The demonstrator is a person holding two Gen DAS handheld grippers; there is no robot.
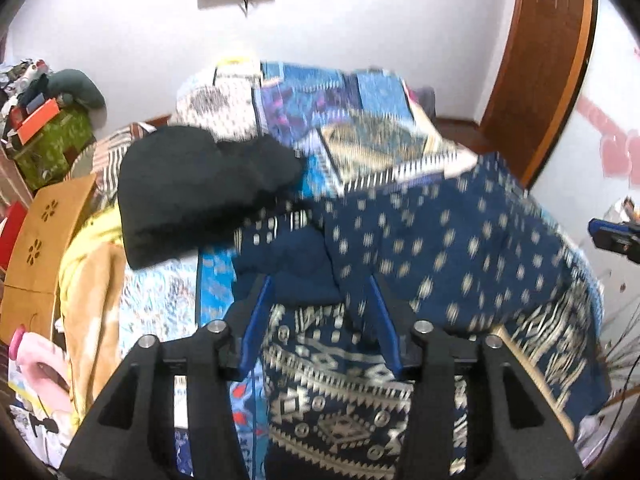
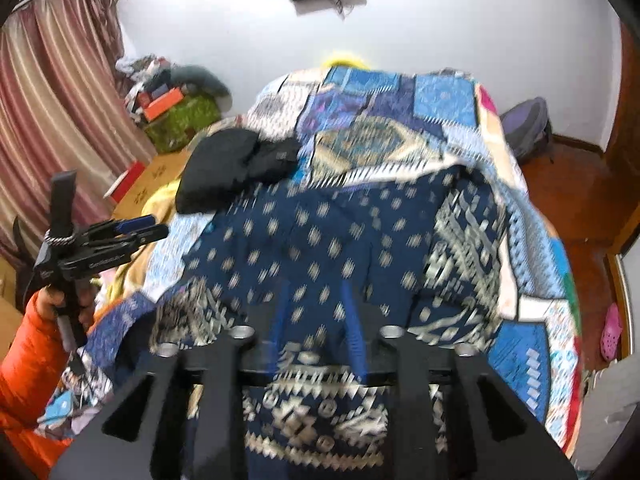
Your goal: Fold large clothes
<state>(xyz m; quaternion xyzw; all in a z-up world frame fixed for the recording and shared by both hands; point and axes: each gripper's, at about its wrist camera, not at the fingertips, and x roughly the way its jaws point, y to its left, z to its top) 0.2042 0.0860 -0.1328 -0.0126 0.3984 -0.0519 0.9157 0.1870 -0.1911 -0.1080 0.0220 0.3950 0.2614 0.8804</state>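
Note:
A large navy cloth (image 1: 440, 240) with cream dots and a patterned border lies spread on the bed, partly doubled over; the right wrist view also shows this cloth (image 2: 320, 232). My left gripper (image 1: 319, 280) hovers over its near edge, jaws apart, with a plain navy fold lying between the blue fingers (image 1: 258, 320) and no pad pressing on it. My right gripper (image 2: 316, 288) stands open just above the dotted part. A hand in an orange sleeve (image 2: 28, 360) carries the left gripper (image 2: 132, 228) at the left of the right wrist view. Both views are blurred.
A patchwork quilt (image 2: 440, 96) covers the bed. Black folded garments (image 1: 192, 192) lie at its far left, a yellow-tan garment (image 1: 92, 280) beside them. A cardboard box (image 1: 44, 232), a cluttered green box (image 1: 52, 148), a curtain (image 2: 52, 100), a backpack (image 2: 524, 124) and a wooden door (image 1: 548, 60) surround it.

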